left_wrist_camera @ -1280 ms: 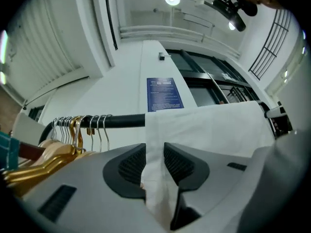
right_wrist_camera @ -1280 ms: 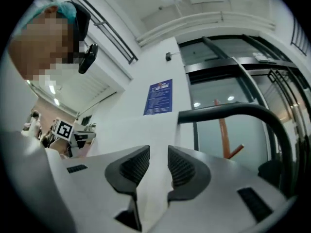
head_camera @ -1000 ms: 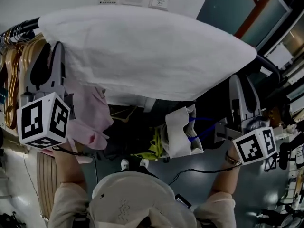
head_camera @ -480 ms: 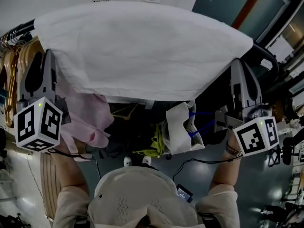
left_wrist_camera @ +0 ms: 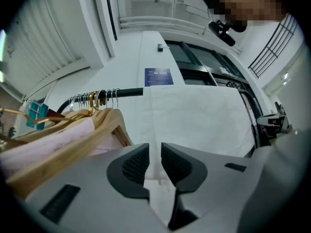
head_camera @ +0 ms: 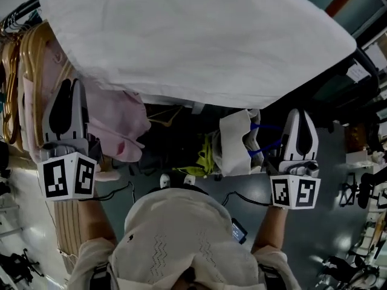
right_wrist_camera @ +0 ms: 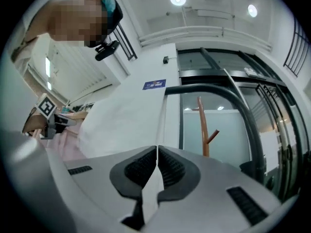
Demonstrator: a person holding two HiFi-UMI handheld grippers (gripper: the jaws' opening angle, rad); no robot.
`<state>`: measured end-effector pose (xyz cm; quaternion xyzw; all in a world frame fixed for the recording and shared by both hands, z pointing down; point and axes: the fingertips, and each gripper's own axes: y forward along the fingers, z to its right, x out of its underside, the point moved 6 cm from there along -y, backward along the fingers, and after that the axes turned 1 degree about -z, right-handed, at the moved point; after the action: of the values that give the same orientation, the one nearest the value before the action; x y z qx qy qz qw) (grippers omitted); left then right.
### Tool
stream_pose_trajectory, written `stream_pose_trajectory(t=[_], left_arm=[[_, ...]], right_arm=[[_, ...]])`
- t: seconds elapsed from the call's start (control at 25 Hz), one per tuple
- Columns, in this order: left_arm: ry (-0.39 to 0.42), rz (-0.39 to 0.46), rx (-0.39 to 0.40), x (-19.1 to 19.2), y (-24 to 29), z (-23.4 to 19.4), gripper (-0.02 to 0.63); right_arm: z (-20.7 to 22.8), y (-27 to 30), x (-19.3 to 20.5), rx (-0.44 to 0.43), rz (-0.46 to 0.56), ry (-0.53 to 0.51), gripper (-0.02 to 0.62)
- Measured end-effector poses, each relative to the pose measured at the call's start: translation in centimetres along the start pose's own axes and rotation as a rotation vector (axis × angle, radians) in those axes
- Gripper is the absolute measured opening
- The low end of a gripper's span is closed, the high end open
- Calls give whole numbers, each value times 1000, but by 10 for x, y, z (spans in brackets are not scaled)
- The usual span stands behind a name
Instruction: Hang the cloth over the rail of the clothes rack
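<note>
The cloth (head_camera: 199,41) already hangs over the rail (left_wrist_camera: 129,92), and below the rail the right tongs (right_wrist_camera: 157,154) pinch its hem while the left tongs (left_wrist_camera: 155,152), just closing, stand ajar around it, so seemingly only letting go remains.

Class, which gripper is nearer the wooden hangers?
Left. The left gripper, jaws just closing with the cloth between them, sits beside the wooden hangers; the right gripper grips the cloth far across.
</note>
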<state>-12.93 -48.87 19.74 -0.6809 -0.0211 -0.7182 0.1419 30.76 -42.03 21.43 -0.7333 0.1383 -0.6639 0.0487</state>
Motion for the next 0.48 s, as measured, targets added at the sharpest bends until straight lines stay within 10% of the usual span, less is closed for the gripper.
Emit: stream_pose_trajectory(t=[0.16, 0.48], left_arm=[[-53, 65, 108, 43, -26, 19, 16], [-67, -77, 303, 126, -34, 96, 11]], right_arm=[[-31, -18, 60, -93, -130, 102, 25], [-104, -19, 134, -254, -298, 246, 25]])
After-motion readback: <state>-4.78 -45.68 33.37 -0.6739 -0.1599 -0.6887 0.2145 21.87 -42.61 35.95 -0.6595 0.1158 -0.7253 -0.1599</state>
